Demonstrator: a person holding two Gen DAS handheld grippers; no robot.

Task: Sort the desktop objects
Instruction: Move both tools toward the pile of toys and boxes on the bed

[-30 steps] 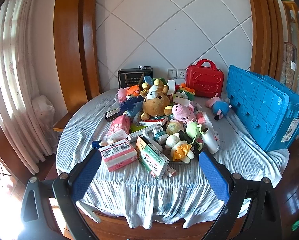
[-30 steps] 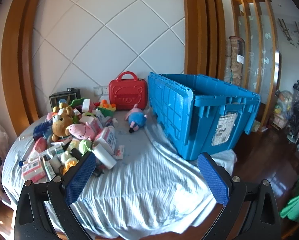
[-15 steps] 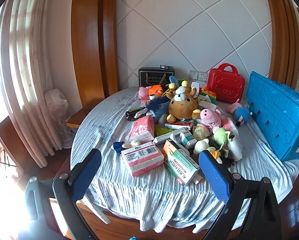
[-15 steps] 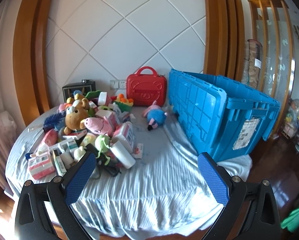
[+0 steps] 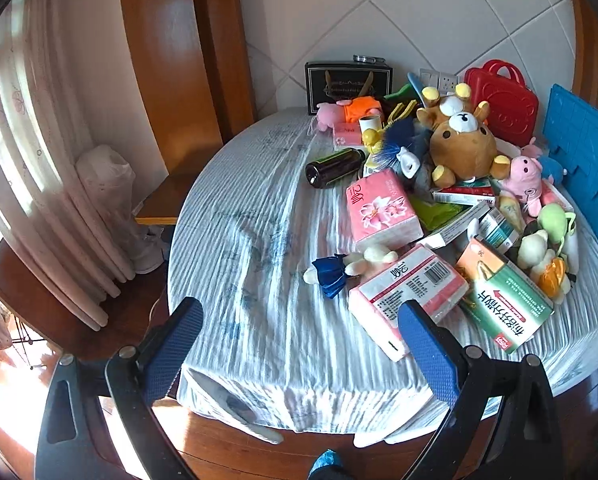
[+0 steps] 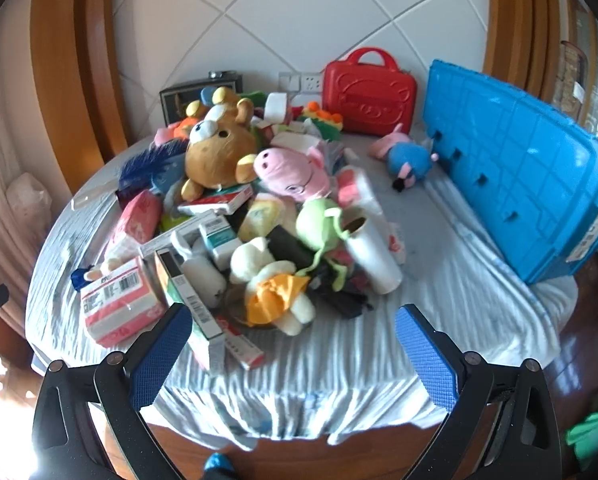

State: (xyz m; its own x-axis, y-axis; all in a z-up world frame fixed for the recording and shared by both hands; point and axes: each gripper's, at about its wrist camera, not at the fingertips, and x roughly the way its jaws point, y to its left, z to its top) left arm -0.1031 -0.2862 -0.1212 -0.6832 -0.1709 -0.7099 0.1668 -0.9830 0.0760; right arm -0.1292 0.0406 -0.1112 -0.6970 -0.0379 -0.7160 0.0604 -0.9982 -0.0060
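Both claws, left [image 5: 299, 346] and right [image 6: 293, 350], spread and empty short of the heap [image 6: 235, 216] mid-worktop [image 5: 259, 280]; likely to topple loosely stacked toys or nudge near boxes [image 5: 407, 288] off the edge.

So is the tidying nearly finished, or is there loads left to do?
Loads left. Nothing looks sorted: the brown bear, pink pig, tissue packs and boxes lie in one pile on the table. The left gripper and right gripper are open, holding nothing. The blue crate's inside is hidden.
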